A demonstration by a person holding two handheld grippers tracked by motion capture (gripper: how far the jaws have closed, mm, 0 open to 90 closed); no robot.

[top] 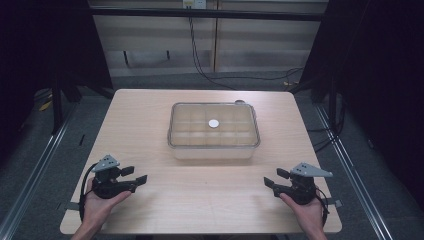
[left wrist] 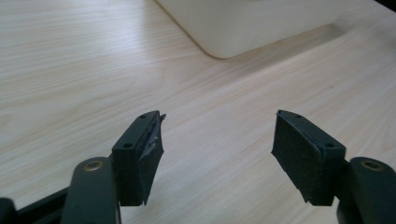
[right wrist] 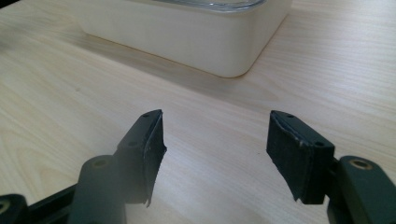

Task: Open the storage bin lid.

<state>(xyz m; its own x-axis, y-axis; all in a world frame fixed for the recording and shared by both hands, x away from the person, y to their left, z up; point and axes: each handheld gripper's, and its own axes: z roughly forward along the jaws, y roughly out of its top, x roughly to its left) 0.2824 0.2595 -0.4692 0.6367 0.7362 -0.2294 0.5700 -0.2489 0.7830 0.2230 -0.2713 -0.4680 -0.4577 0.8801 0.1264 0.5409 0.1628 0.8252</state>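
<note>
The lidded box (top: 214,131) sits ahead, between the left gripper (top: 136,177) and right gripper (top: 270,180), both spread wide and empty, equally near.

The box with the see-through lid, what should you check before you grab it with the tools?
1. Left tool open: ok, its jaws stand wide apart with nothing between them.
2. Right tool open: ok, wide apart and empty too.
3. Lid on the box: ok, it sits flat on top.
4. Way to the box free: ok, bare table lies between both tools and the box.
5. Pads in good shape: not ok, one left pad looks frayed at its edge.
6. Small white disc on or under the lid: cannot tell.
</note>
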